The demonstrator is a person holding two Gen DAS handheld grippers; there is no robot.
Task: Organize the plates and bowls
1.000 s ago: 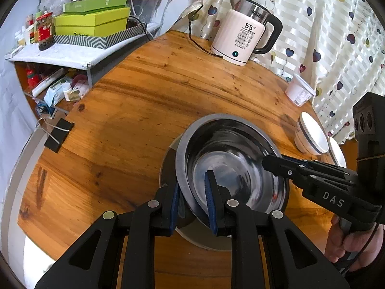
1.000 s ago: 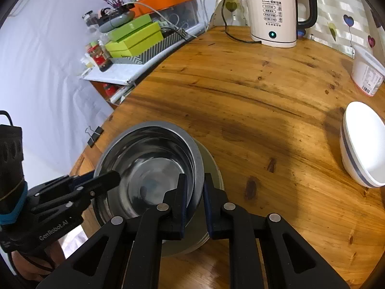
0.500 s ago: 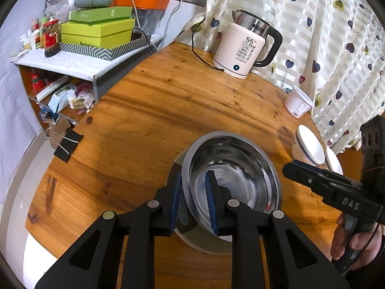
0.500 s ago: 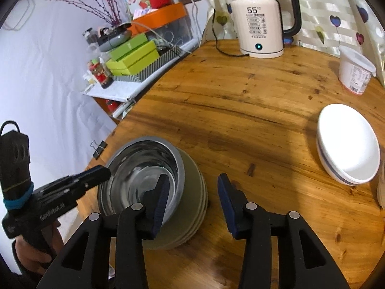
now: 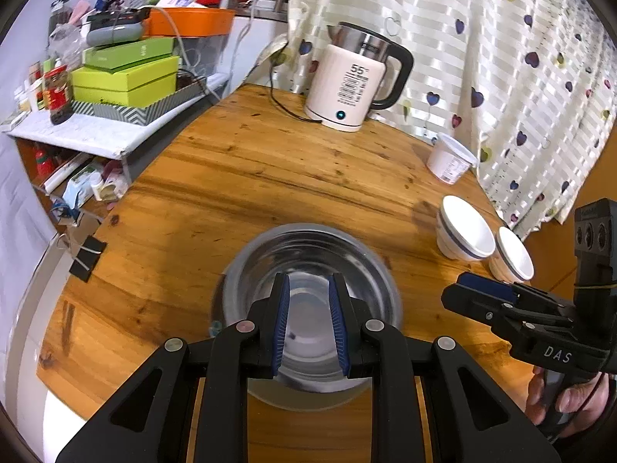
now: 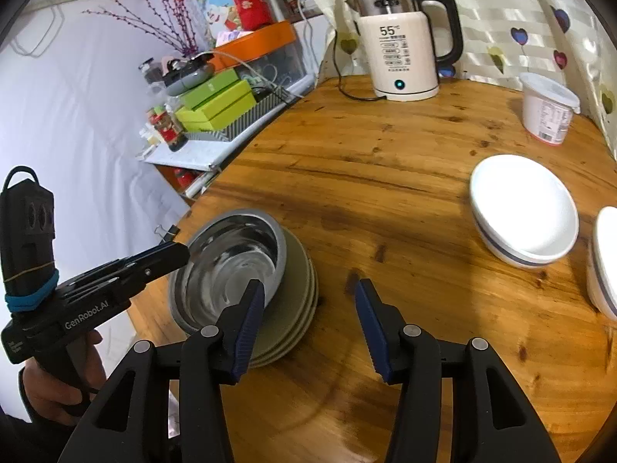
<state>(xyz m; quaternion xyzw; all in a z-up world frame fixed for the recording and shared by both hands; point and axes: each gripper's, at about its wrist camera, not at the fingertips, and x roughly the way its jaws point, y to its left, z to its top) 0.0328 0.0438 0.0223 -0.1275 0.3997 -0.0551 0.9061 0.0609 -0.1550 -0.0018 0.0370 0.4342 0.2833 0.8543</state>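
One steel bowl (image 6: 231, 262) is on hand. It stands upright, mouth up, on a stack of plates (image 6: 297, 308) at the lower left of the right wrist view. It is round, so it has no long axis. It sits off-centre on the stack, toward the picture's left, leaving a crescent of the top plate bare on the right. The stack shows several rims; an exact count cannot be made.

The left gripper (image 5: 308, 279) is over the bowl's hollow. Its jaws stand a narrow gap apart with nothing pinched; the bowl's floor shows through the gap. In the right wrist view its tip is at the bowl's left rim; contact cannot be confirmed.

The right gripper (image 6: 308, 287) has its jaws wide apart, and they have just been opening. Nothing is held. Its left finger overlaps the bowl and plates in the picture; bare table (image 6: 385, 193) lies between the pads.

Two white bowls with a dark band, both mouth up, stand close together at the right: one (image 6: 524, 208) in full view, one (image 6: 605, 258) cut by the frame edge. They are well apart from the stack.

One kettle (image 6: 401, 50) stands at top centre, and one lidded tub (image 6: 547, 112) at upper right. One binder clip (image 5: 86, 258) is on the table edge at the left.
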